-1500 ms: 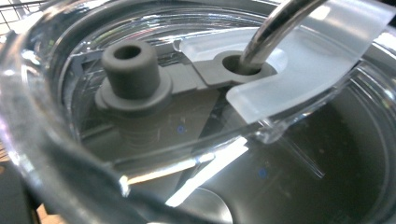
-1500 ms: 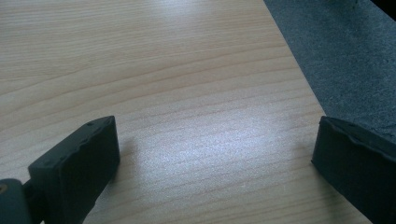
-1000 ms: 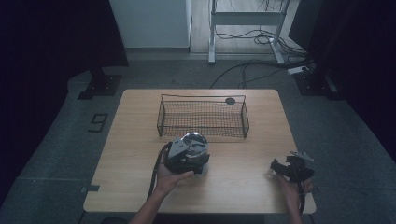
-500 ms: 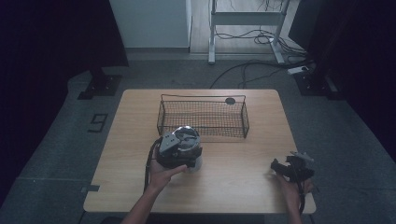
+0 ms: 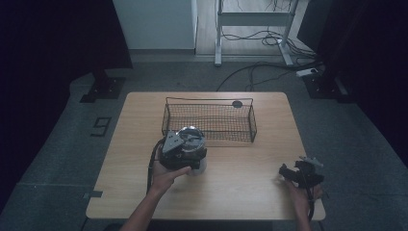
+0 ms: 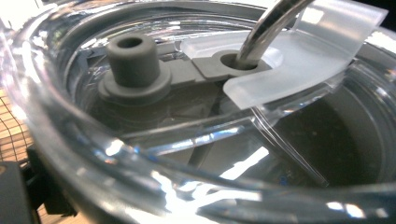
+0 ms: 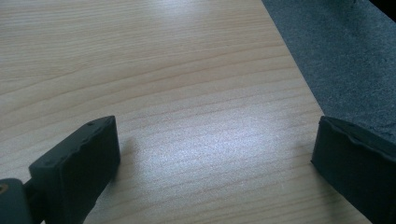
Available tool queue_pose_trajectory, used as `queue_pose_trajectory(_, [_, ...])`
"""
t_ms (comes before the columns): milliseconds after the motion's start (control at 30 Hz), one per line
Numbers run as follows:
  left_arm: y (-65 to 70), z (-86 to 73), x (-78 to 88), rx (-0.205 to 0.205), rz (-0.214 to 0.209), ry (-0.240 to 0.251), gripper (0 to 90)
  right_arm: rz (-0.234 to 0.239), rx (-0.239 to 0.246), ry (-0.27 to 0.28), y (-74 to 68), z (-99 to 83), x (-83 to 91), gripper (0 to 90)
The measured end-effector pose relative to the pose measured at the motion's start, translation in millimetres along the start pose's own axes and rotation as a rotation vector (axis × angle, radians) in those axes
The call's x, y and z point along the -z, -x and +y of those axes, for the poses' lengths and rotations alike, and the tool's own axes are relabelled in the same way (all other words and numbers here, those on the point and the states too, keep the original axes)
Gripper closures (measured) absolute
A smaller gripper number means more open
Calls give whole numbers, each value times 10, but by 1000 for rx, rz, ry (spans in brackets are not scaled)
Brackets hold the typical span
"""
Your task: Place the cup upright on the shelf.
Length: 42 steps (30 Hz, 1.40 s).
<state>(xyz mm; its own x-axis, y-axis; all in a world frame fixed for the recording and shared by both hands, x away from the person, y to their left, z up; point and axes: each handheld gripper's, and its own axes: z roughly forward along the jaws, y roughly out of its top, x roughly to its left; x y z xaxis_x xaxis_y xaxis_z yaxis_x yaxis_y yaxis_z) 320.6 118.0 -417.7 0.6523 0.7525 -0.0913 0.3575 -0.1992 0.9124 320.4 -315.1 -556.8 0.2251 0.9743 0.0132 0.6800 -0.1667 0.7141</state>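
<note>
On the wooden counter (image 5: 240, 192), near its left-centre and just in front of the wire basket (image 5: 210, 120), a clear glass jar (image 5: 193, 144) is seen under the left tongs (image 5: 180, 154), which are carried by the left hand (image 5: 166, 175). In the left gripper view the jar's rim is seen very close, with a grey moulded plug (image 6: 133, 60), a frosted plastic tab (image 6: 299, 60) and a metal wire bail (image 6: 268, 28) at its mouth. The jar appears to be gripped by the left tongs at a wide opening, though the pads themselves are hidden by the glass. No brand, label or lettering is legible on the jar or lid. A "9" is marked on the floor (image 5: 102, 126) to the left of the counter. The right tongs (image 5: 300, 174) are found near the counter's right front corner, well apart from the jar; in the right gripper view they are spread wide (image 7: 215, 154), with nothing but bare wood between them.
</note>
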Motion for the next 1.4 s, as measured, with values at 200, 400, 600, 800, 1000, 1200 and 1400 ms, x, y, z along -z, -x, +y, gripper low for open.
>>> queue_pose_trajectory(200, [-52,50,2,17,1,3,33,0,0,0,0,0,0,8])
queue_pose_trajectory(400, [-75,95,1,10,4,2,33,0,0,0,0,0,0,8])
queue_pose_trajectory(600, [-102,134,-27,3,0,2,34,0,0,0,0,0,0,8])
queue_pose_trajectory(800, [-134,178,-49,9,2,0,34,0,-1,0,-1,0,0,8])
queue_pose_trajectory(1000, [-166,257,-66,25,-21,1,34,0,-1,-1,-1,1,0,8])
queue_pose_trajectory(1200, [-170,356,-85,15,-14,2,34,0,-1,1,-1,1,-2,7])
queue_pose_trajectory(1400, [-169,442,-105,6,-15,-3,34,1,2,0,2,3,-4,6])
